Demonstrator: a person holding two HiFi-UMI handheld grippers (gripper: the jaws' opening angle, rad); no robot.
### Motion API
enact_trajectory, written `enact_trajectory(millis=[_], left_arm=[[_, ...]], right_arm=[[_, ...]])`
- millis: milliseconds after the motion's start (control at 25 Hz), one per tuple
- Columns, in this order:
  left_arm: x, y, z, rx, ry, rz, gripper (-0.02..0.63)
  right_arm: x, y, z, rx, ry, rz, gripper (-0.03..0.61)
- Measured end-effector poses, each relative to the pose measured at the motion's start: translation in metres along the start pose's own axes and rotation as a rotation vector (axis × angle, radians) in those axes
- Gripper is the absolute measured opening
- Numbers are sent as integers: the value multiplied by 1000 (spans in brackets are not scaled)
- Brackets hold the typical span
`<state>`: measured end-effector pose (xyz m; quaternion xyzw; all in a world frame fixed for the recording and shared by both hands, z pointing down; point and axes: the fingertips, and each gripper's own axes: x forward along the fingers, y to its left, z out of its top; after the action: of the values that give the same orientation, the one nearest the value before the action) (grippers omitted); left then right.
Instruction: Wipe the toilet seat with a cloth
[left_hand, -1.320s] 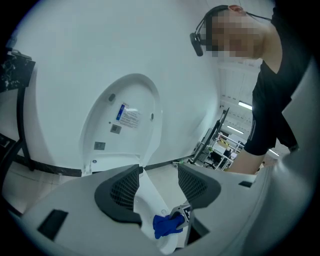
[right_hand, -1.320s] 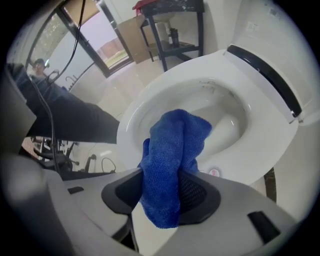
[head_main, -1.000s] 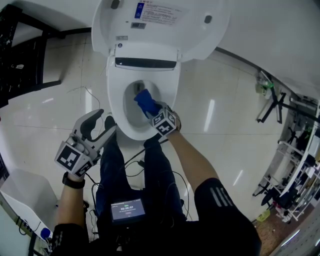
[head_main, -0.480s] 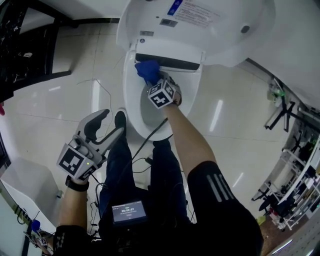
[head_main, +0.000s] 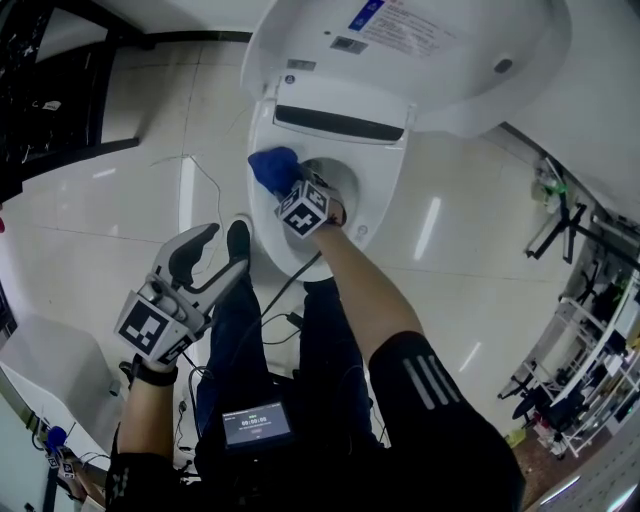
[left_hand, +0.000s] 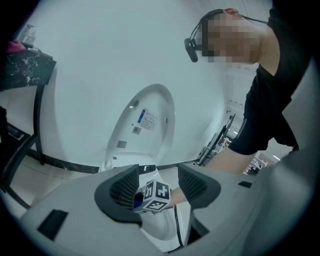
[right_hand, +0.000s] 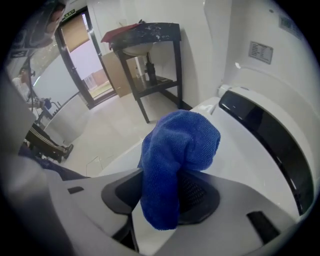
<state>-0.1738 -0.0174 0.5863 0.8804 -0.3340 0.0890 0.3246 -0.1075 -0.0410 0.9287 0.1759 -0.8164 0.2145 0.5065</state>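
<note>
Cloth (head_main: 271, 165) clamped in right gripper (head_main: 288, 187), against seat (head_main: 386, 200)

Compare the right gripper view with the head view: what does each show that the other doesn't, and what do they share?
Only the right gripper view shows the right gripper's jaws clamped on the blue cloth, and a doorway beyond. Only the head view shows the left gripper, open and empty, held off to the side above the floor, plus a small screen on the person's front. Both show the cloth at the toilet seat and the raised lid.
</note>
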Motion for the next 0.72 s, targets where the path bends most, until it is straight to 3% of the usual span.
enact_trajectory(millis=[240,720], left_arm=[[0,-8,1,9,-3,-10,239],[0,-30,-1,33,12,-26,241]], right_arm=[[1,60,-25,-88,53,114,195],[-15,159,-103,-452,243,316,195]])
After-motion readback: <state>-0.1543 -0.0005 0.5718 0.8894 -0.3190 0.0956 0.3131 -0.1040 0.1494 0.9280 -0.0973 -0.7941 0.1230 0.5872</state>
